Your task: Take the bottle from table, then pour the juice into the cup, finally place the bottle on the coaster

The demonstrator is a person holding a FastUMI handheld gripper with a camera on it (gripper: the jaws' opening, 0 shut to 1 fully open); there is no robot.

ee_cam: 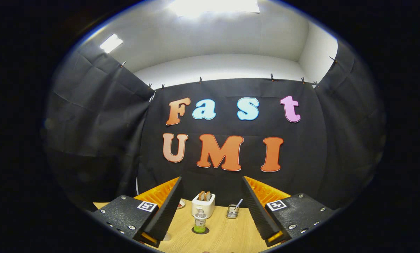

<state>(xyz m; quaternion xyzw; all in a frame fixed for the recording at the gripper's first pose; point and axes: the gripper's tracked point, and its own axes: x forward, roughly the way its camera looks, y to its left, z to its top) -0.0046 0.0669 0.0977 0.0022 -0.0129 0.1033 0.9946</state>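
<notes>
A small clear bottle with a pale cap and a green label stands upright on a dark round coaster on the wooden table. It is ahead of my gripper and well below it, in line with the gap between the fingers. The gripper is open wide, held high above the table, and nothing is between its fingers. A pale round shape peeks out beside the left finger, mostly hidden; I cannot tell what it is.
Behind the bottle stands a white toaster with bread slices in it. To its right is a small wire basket holding a utensil. A small dish lies left of the toaster. Black cloth walls close the booth.
</notes>
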